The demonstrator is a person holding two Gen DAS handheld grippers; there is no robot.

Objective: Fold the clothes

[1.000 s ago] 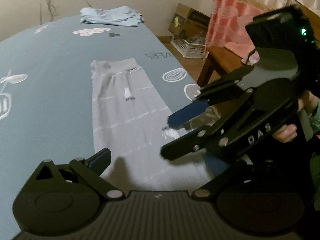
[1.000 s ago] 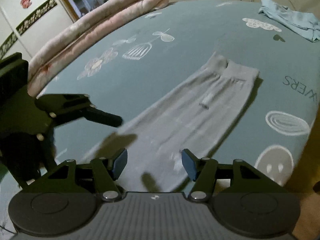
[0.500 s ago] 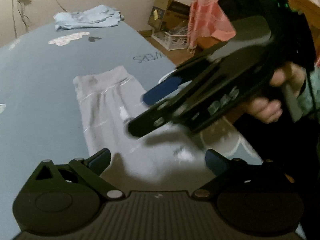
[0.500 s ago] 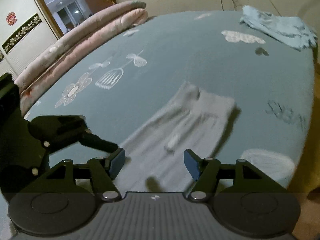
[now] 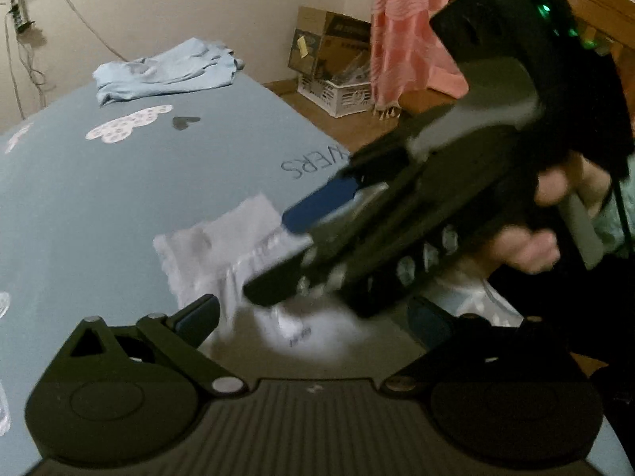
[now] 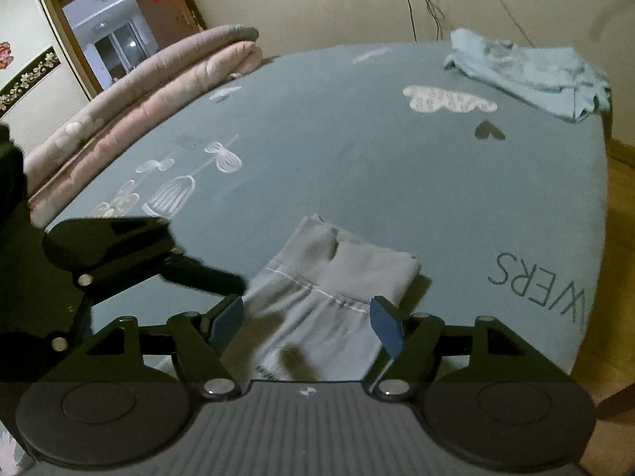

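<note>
1. The grey trousers (image 6: 333,277) lie flat on the bed (image 6: 397,182), waistband toward the far end, and both tools hang over the waistband end. Nothing is gripped, so any fold starts from zero here.
2. Your right gripper (image 6: 305,321) has its jaws opening, cloth under the gap but no pad on it. If you close from this height you pinch air or only the top layer, and the fold drags crooked.
3. Your left gripper (image 5: 313,317) has its jaws wide and is not holding anything. Its right pad is half hidden behind the other tool, so check where it sits before you pinch.
4. The two tools sit very close, the right one crossing just in front of the left camera. Converge further and they likely clash or snag the same patch of cloth.
5. The sheet is smooth, so a deep bite probably grabs sheet along with the trousers.
6. The light blue garment (image 6: 532,75) lies well apart at the far corner, so no risk there.
</note>
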